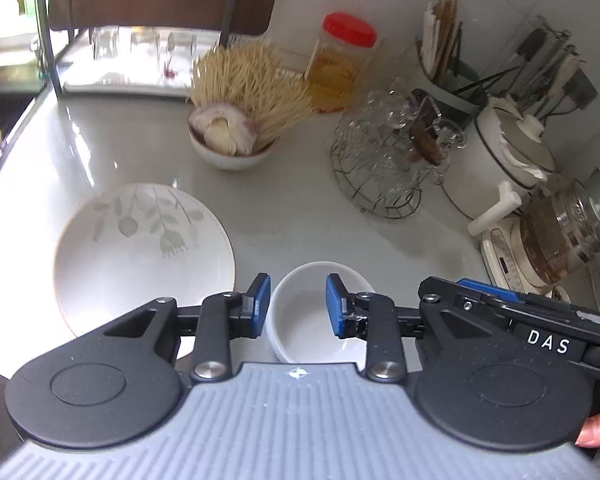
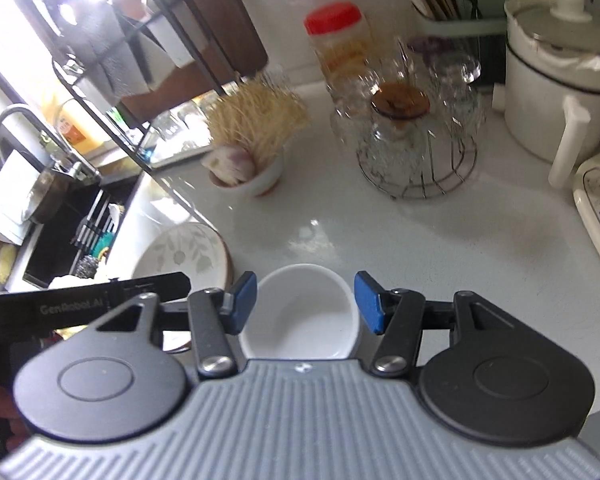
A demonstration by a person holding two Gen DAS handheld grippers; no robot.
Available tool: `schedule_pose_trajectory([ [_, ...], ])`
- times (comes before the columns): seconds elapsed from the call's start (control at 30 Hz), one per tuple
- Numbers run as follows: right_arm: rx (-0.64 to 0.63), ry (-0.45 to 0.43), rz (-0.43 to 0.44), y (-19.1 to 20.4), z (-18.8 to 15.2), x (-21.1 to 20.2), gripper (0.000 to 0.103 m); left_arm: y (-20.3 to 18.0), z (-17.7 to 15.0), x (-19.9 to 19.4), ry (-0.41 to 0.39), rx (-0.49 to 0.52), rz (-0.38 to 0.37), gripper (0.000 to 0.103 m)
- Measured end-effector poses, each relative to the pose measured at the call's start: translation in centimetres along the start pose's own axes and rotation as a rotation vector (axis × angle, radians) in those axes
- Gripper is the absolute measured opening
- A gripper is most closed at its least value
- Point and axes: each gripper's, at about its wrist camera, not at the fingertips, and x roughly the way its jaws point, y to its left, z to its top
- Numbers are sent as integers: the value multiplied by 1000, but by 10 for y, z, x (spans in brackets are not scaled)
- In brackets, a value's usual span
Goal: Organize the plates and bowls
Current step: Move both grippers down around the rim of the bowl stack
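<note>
White counter (image 1: 300,216), small bowl (image 1: 312,312) beside plate (image 1: 140,256), both tongs (image 1: 298,306) (image 2: 304,304) released.

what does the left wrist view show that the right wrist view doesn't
Only the left wrist view: the glass kettle on its base, the dark utensils in the far holder, and the right gripper's body crossing its right edge.

Only the right wrist view: the sink with its faucet and scrubbers.

Both: the small white bowl between open blue fingers, the leaf-print plate, the toothpick bowl, the red-lidded jar, the wire rack of glasses and the white pot.
</note>
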Motion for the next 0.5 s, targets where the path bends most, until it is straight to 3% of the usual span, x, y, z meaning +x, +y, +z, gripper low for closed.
schedule_pose_trajectory([
  [0.27,-29,-97,-50,15,-16,-31,57,-9,-16,-26,-21,63,-33,35],
  [0.5,1,-98,-81,21,-37,-43,57,-6,-32,-42,-29,96,-53,37],
])
